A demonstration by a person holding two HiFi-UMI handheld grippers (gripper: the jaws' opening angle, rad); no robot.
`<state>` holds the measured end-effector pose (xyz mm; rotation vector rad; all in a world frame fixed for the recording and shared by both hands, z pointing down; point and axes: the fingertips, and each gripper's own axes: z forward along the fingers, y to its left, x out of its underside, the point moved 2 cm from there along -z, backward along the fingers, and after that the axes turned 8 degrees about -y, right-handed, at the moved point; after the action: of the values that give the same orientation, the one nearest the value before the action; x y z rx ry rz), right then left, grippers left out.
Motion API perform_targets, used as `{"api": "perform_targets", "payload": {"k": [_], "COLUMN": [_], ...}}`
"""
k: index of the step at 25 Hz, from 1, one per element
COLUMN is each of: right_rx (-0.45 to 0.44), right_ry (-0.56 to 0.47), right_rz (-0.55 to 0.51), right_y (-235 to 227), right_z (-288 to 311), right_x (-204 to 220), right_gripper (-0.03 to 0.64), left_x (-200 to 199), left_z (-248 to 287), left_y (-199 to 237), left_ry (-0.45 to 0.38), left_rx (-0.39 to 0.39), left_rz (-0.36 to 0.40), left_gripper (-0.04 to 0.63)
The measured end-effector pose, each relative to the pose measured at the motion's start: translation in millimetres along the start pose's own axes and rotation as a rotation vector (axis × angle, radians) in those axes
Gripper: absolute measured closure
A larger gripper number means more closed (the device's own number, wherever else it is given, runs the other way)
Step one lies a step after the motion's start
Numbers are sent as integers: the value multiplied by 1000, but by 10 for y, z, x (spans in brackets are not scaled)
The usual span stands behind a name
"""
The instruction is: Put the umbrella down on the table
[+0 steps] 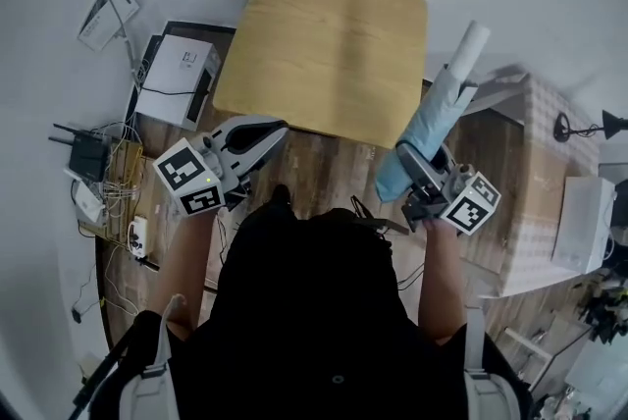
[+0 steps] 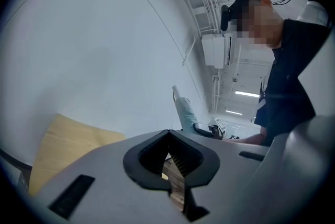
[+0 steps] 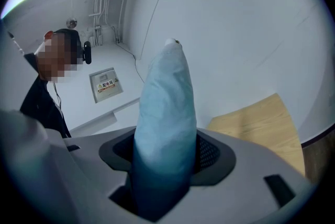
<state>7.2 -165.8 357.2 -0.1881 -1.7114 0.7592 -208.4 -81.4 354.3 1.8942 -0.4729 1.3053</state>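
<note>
A folded light-blue umbrella [image 1: 432, 119] with a white end [image 1: 469, 50] stands tilted in my right gripper [image 1: 420, 171], which is shut on its lower part. It hangs beside the right edge of the light wooden table [image 1: 324, 45] and does not touch the top. In the right gripper view the umbrella [image 3: 167, 113] rises out between the jaws of that gripper [image 3: 165, 165], with the table [image 3: 256, 123] low at the right. My left gripper [image 1: 263, 135] is shut on nothing at the table's near left corner. Its own view shows the closed jaws of the gripper [image 2: 170, 157], the umbrella [image 2: 187, 113] and the table [image 2: 68, 144].
A white box [image 1: 177, 79], a router [image 1: 86, 153] and tangled cables [image 1: 118, 183] lie on the floor at the left. A pale cabinet [image 1: 535, 183] with a white box [image 1: 584, 222] stands at the right. The person's dark torso [image 1: 314, 310] fills the near middle.
</note>
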Motion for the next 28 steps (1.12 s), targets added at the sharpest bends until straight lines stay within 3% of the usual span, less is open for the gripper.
{"api": "perform_targets", "payload": {"k": [8, 12, 19, 28], "right_rx": [116, 132, 94, 15], "right_ry": [-13, -31, -31, 13], "right_rz": [-16, -29, -44, -48], "right_y": [-218, -340, -360, -1284], "right_z": [65, 80, 83, 158], "right_x": [61, -36, -25, -794], "right_gripper": [334, 334, 334, 334], "left_x": [35, 47, 76, -45], "left_z": [246, 519, 722, 1861], "left_y": [404, 559, 605, 857], "left_ry": [32, 49, 76, 124], "left_rx": [92, 133, 158, 92], "left_rz": [-49, -55, -34, 11], "left_gripper": [583, 583, 583, 583]}}
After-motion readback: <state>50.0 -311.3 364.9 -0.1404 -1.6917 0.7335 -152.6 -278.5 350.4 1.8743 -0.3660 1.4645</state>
